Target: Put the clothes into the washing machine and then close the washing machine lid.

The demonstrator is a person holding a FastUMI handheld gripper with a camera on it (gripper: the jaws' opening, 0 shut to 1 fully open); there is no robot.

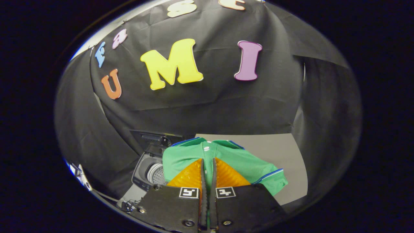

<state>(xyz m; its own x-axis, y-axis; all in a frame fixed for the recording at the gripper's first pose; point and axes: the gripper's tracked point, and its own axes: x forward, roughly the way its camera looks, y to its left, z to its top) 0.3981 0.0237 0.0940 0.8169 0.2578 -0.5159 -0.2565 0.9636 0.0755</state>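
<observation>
A green shirt (226,158) with blue and white trim and a white button hangs spread out around my gripper (208,165). The two orange fingers (190,176) are nearly together with a fold of the green cloth pinched in the narrow gap between them. Down to the left, beyond the shirt's edge, stands a small grey washing machine (145,171). Its dark lid (155,139) is raised at the back and its silver perforated drum (157,174) is open to view. The shirt hides the right side of the machine.
A grey table surface (278,152) runs behind and to the right of the shirt. Black cloth walls close in on all sides. Small white fittings (79,174) and cables sit at the lower left, near the machine's base.
</observation>
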